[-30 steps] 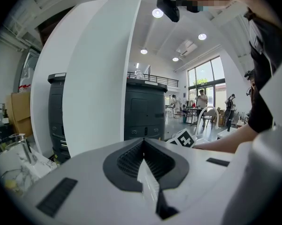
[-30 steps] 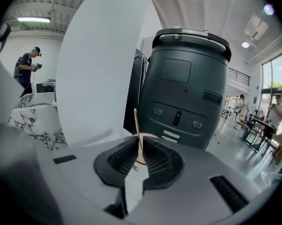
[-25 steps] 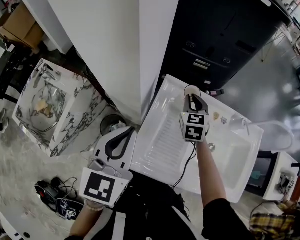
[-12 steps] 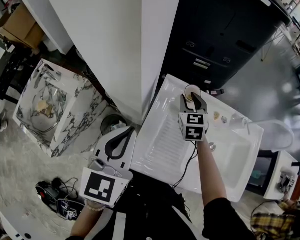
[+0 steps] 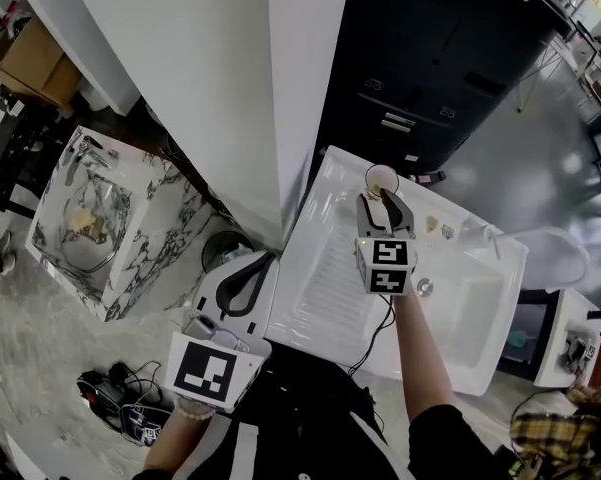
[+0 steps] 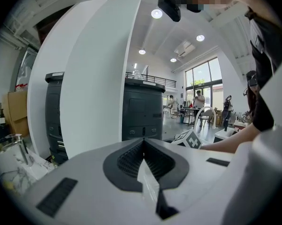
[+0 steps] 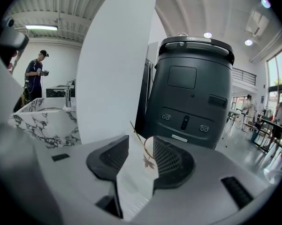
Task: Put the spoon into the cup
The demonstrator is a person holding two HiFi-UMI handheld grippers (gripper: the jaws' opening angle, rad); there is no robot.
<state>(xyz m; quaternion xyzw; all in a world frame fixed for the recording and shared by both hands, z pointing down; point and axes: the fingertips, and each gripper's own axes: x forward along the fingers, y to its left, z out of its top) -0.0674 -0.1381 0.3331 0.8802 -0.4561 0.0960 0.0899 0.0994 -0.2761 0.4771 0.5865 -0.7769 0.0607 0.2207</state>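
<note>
The cup shows only as a sliver in the right gripper view, the rest hidden behind a jaw; of the spoon only a thin handle shows. From the head view the spoon is too small to make out.

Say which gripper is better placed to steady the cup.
Right: the right gripper, jaws just opened and empty, faces the cup and spoon; the left gripper is shut, off beside the basin.

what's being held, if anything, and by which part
Nothing is held. On the right gripper the jaws have just been opening and stand apart; the spoon leans in the cup, free of them. The left gripper is shut and empty.
</note>
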